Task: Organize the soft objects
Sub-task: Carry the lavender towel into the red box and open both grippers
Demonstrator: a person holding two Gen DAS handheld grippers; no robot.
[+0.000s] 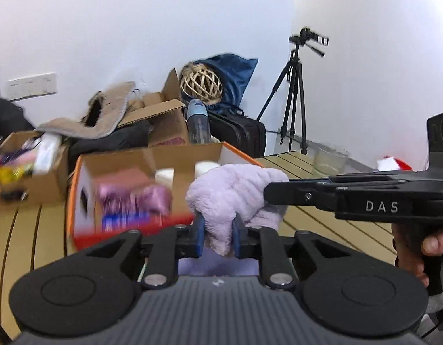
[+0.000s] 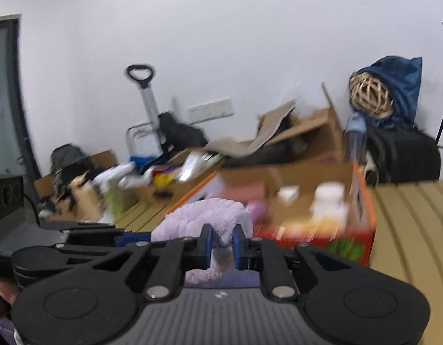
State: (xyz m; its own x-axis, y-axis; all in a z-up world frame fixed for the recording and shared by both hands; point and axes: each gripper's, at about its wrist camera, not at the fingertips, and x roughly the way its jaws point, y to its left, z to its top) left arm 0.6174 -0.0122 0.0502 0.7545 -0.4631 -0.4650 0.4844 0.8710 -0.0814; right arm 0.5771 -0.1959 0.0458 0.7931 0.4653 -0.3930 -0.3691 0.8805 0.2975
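Both are on it: the left hand-held gripper (image 1: pixel 218 237) pinches the lilac fleece cloth (image 1: pixel 235 189) from below; the right hand-held gripper (image 2: pixel 222 243) is clamped on the same bunched cloth, held in the air above the tabletop (image 1: pixel 330 224); the orange-edged box (image 1: pixel 86 172) lies straight ahead, just beyond the cloth, nearer the left side by my reckoning; the left view shows the right tool reaching in sideways; the right view shows the box's pale contents, blurred.

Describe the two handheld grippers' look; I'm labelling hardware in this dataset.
Both are matte black with ribbed grey bodies, round side discs, silver pivot bolts and blue finger pads. The left gripper and right gripper look identical; the right one's side reads "DAS" in white. Bare fingers grip its handle.
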